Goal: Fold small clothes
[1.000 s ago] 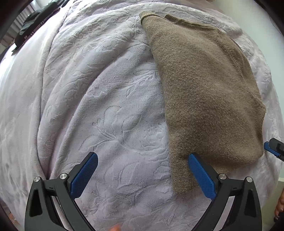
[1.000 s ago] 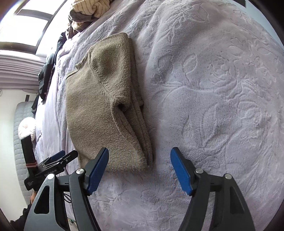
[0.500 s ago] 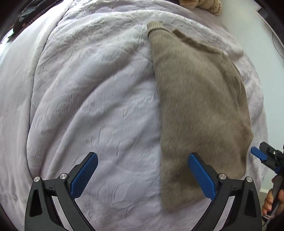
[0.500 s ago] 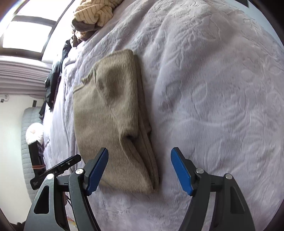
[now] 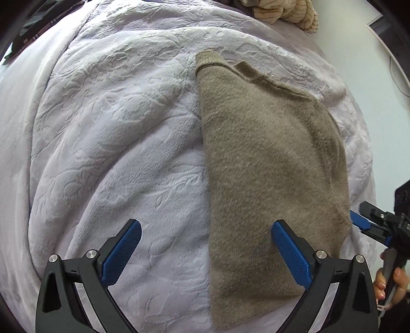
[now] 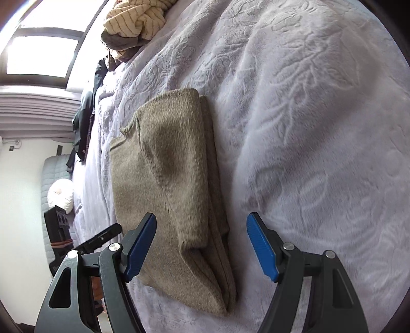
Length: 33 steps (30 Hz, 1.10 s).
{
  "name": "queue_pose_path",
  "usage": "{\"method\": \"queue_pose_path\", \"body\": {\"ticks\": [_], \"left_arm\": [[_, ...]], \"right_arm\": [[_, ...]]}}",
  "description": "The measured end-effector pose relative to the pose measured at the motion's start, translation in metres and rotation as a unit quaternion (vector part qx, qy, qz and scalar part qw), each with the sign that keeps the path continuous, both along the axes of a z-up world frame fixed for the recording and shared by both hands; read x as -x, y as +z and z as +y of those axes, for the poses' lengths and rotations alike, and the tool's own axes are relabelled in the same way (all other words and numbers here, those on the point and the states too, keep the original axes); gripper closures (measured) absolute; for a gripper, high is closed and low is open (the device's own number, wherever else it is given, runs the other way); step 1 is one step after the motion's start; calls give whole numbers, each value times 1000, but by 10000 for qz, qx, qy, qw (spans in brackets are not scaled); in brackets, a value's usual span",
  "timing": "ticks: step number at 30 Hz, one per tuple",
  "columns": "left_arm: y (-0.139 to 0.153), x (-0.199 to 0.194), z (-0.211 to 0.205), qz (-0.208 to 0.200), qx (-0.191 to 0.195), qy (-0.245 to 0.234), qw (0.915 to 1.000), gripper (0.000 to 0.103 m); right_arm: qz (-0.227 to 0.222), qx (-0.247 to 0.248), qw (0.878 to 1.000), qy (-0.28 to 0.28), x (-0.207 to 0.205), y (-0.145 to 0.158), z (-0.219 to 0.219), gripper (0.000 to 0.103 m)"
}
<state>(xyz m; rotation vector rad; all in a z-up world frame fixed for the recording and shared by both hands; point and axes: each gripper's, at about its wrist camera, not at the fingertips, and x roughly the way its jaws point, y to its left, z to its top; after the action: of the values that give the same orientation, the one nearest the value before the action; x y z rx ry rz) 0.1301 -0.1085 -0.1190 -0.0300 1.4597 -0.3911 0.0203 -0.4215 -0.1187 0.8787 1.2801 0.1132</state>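
Both grippers spread wide over a folded brown sweater [image 5: 271, 174] on the bed, nothing gripped.

Sweater lies flat on embossed lilac blanket [image 5: 115, 143], folded lengthwise; ribbed collar end far from cams, layered fold edges w/ a tucked sleeve seen from right wrist view. Left gripper [image 5: 206, 252]: jaws apart, empty, near edge of sweater btwn its blue pads. Right gripper [image 6: 201, 247]: jaws apart, empty, near corner of sweater btwn them; pads not pressing cloth. Hand [image 5: 392, 284] holds the right gripper's handle at the frame edge. Cream striped clothes pile [image 6: 135, 18] at far end of bed; dark garments [image 6: 84, 123] along far side.
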Motion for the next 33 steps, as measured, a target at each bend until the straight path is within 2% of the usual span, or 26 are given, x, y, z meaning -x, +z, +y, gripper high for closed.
{"method": "queue_pose_path", "body": {"ticks": [6, 7, 11, 16, 20, 25, 26, 27, 28, 29, 30, 33], "left_arm": [[0, -17, 0, 162, 806, -100, 9966, 1], [-6, -22, 1, 315, 985, -116, 9946, 1], [-30, -33, -8, 788, 1313, -173, 9881, 1], [-44, -30, -41, 910, 1497, -471, 9834, 1], [-49, -28, -59, 818, 1323, -621, 9859, 1], [-51, -25, -67, 739, 1251, -661, 9872, 1], [-50, -24, -68, 683, 1218, -647, 9881, 2], [-48, -22, -68, 620, 1208, -623, 9888, 8], [-45, -19, -68, 512, 1165, -586, 9901, 11], [-42, -17, -67, 460, 1175, -575, 9903, 19], [-38, -15, -65, 394, 1227, -550, 9901, 26], [-28, -11, -58, 345, 1396, -497, 9883, 42]], "right_arm": [[-92, -403, 9990, 156, -14, -11, -2, 27], [-87, -465, 9987, 190, -16, -14, -3, 27], [-15, -741, 9967, 335, -28, -29, -5, 25], [-77, -1217, 9899, 726, -46, -46, 7, 24], [-209, -1356, 9862, 926, -60, -51, 20, 20], [-119, -1499, 9859, 730, -64, -63, 24, 21], [-96, -1484, 9863, 715, -64, -63, 25, 27], [-60, -1445, 9867, 748, -64, -63, 26, 43], [51, -1291, 9881, 840, -64, -65, 29, 54], [116, -1219, 9887, 869, -62, -65, 30, 62], [101, -1330, 9878, 803, -61, -65, 30, 67], [-103, -1653, 9841, 646, -54, -57, 32, 70]]}}
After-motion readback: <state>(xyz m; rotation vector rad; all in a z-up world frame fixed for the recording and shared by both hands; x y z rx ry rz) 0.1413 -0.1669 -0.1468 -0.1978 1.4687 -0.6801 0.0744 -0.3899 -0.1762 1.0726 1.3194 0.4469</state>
